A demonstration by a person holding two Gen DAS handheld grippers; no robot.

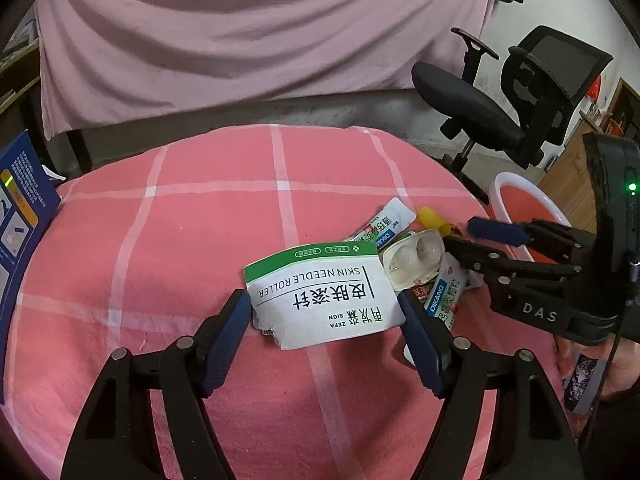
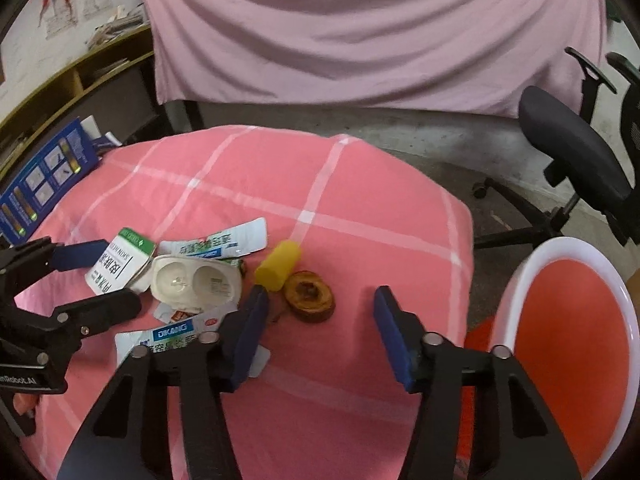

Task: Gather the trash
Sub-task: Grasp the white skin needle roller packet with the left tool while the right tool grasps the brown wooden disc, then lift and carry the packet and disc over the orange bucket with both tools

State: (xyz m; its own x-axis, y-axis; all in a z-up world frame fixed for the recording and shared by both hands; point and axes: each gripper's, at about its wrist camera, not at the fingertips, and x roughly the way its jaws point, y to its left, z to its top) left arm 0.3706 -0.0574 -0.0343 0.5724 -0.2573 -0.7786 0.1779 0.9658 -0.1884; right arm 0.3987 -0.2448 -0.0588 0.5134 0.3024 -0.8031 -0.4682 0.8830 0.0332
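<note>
Blue box (image 1: 16,232) cut off at left edge; bin (image 2: 576,344) cropped right.

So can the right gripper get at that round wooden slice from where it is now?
Probably yes. The wooden slice lies bare on the pink cloth, just ahead of the open right gripper; only the yellow cap sits close beside it.

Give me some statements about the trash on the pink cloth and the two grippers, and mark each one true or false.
1. The left gripper straddles the white box printed SKIN NEEDLE ROLLER. True.
2. The right gripper grips the yellow cap. False: the cap lies beyond its fingers, untouched.
3. The round wooden piece lies beside the yellow cap. True.
4. The red bin with the white rim stands on the cloth. False: it stands off its edge.
</note>
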